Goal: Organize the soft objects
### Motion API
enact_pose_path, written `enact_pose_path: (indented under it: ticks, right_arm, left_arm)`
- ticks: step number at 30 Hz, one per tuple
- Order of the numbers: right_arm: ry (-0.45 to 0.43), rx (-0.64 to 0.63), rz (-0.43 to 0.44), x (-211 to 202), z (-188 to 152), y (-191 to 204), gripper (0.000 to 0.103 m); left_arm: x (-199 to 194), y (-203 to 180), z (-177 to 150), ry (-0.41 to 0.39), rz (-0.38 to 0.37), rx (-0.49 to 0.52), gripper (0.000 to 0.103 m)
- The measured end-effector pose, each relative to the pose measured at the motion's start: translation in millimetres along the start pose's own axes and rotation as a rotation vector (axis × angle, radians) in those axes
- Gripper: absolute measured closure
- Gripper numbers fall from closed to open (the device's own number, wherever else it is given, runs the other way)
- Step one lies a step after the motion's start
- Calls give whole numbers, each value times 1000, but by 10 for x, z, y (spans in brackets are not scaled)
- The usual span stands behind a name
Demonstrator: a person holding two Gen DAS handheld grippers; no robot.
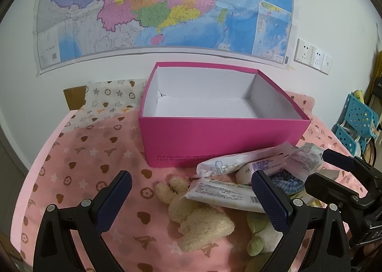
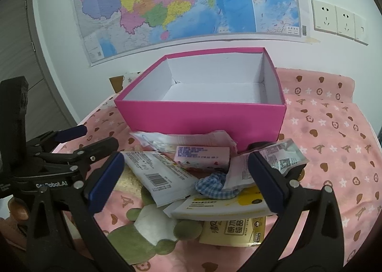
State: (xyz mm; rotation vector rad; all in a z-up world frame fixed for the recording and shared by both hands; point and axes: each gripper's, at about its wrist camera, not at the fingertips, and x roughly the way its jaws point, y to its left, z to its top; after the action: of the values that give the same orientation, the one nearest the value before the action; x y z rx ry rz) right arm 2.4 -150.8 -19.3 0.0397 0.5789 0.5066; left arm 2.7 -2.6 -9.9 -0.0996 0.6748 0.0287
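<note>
A bed is carrying everything, covered by a pink blanket printed with brown hearts, white stars and flowers. Toward the wall, a paler cloth with the same kind of print is lying on it. An open pink box with a white inside is sitting on the blanket. Just in front of the box, a beige plush toy, a green and white plush toy and a yellow tissue pack are resting on the blanket beneath a pile of packets.

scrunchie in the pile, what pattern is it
Blue and white gingham check. The scrunchie shows best in the right wrist view, lying among the packets in front of the pink box.
</note>
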Motion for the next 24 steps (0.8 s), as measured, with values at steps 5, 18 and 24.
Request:
enact_pose_path:
  ticks: [5, 18, 24]
  right_arm:
    - [20, -6, 22, 45, -11, 14, 0]
    - [127, -81, 103, 227, -148, 103, 20]
    - [193, -172, 102, 331, -275, 212, 37]
  left_arm:
    - [45, 94, -38, 20, 0, 0, 1]
    - [265, 270, -191, 110, -83, 29, 8]
    - [381, 243, -185, 136, -155, 35, 20]
